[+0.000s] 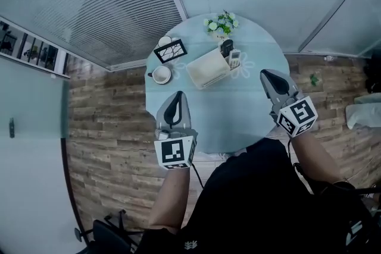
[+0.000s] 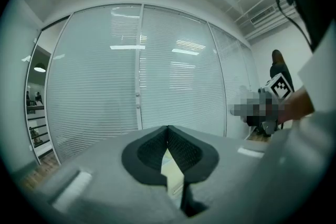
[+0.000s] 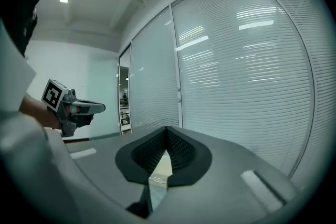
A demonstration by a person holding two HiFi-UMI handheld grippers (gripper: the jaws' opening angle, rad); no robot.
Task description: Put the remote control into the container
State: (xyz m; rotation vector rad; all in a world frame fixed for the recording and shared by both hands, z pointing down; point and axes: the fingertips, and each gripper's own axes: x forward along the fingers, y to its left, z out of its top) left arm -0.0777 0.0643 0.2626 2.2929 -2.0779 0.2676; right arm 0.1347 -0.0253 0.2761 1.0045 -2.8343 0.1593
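Left claw (image 1: 178,95) and right claw (image 1: 266,74): both fully closed, nothing held.
Both hang over the near edge of the table (image 1: 238,110), one toward its left side, one toward its right. White remote control (image 1: 235,59) stands upright against the right end of the container (image 1: 208,68), toward the table's far edge, with a dark remote (image 1: 226,47) just behind it. Can't tell whether either sits inside. Cup (image 1: 161,74) sits left of the container.
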